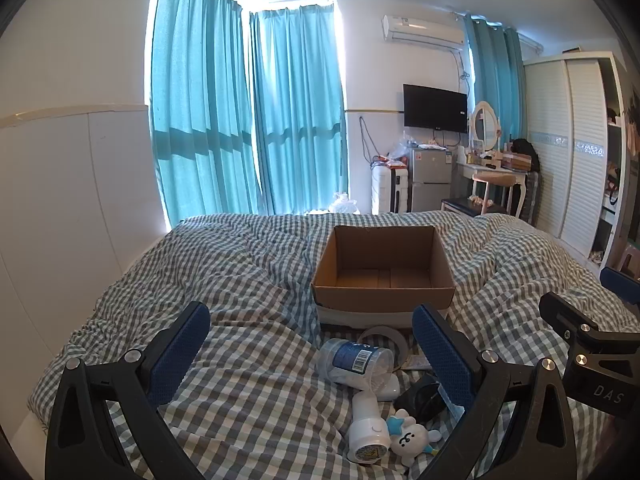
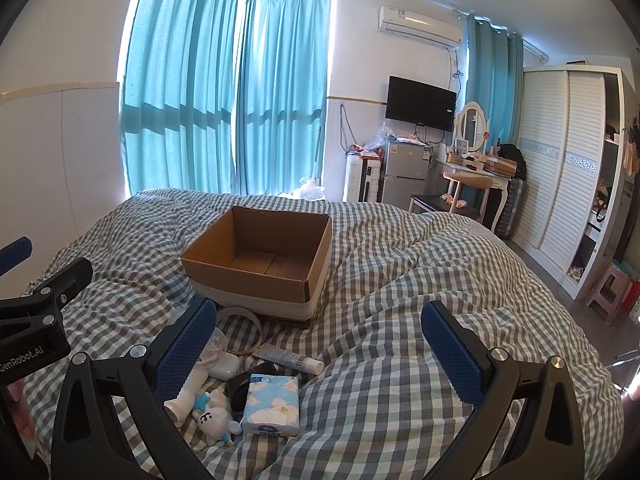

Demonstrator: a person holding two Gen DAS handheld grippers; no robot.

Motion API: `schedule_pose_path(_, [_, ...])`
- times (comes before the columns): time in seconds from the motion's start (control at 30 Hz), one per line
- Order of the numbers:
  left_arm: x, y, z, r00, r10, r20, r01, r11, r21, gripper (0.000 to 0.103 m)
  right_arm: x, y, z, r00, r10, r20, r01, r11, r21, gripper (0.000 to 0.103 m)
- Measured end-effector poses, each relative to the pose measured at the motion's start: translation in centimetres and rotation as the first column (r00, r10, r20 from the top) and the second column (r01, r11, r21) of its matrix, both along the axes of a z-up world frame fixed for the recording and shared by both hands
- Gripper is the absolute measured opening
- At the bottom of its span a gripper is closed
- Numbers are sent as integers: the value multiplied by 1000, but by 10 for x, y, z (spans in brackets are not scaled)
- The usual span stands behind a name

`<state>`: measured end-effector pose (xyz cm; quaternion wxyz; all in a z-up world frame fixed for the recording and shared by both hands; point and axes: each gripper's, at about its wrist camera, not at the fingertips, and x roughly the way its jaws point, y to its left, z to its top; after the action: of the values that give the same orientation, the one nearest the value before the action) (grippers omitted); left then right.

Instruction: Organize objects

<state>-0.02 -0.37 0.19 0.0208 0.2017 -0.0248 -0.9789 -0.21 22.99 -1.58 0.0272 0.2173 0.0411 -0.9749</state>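
An open, empty cardboard box stands on the checked duvet. In front of it lies a heap of small items: a clear bottle with a blue label, a tape roll, a white plush toy with a blue star, a white cylindrical device, a tissue pack, a white tube and a white case. My left gripper hovers open above the heap's left side. My right gripper hovers open to the heap's right, holding nothing.
The rumpled duvet covers the whole bed. A white wall panel runs along the left. Teal curtains, a small fridge, a dressing table and a white wardrobe stand beyond the bed; a pink stool is at right.
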Motion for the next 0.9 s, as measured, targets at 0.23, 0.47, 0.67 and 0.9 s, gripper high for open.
schedule_pose_path(0.23, [-1, 0, -2, 1000, 4, 5, -4, 1000, 2, 103, 0, 0, -3, 1000, -1, 5, 1, 1000, -1, 103])
schedule_pose_path(0.47, [0, 1, -3, 1000, 2, 4, -2, 1000, -3, 103, 0, 0, -3, 1000, 2, 9, -2, 1000, -2, 103])
schedule_pose_path(0.67, [-1, 1, -4, 1000, 4, 7, -4, 1000, -3, 103, 0, -2, -4, 1000, 5, 13, -5, 1000, 3, 103])
schedule_pose_path(0.9, [-1, 1, -4, 1000, 11, 6, -11, 1000, -11, 103, 1, -2, -4, 1000, 8, 12, -8, 1000, 5, 103])
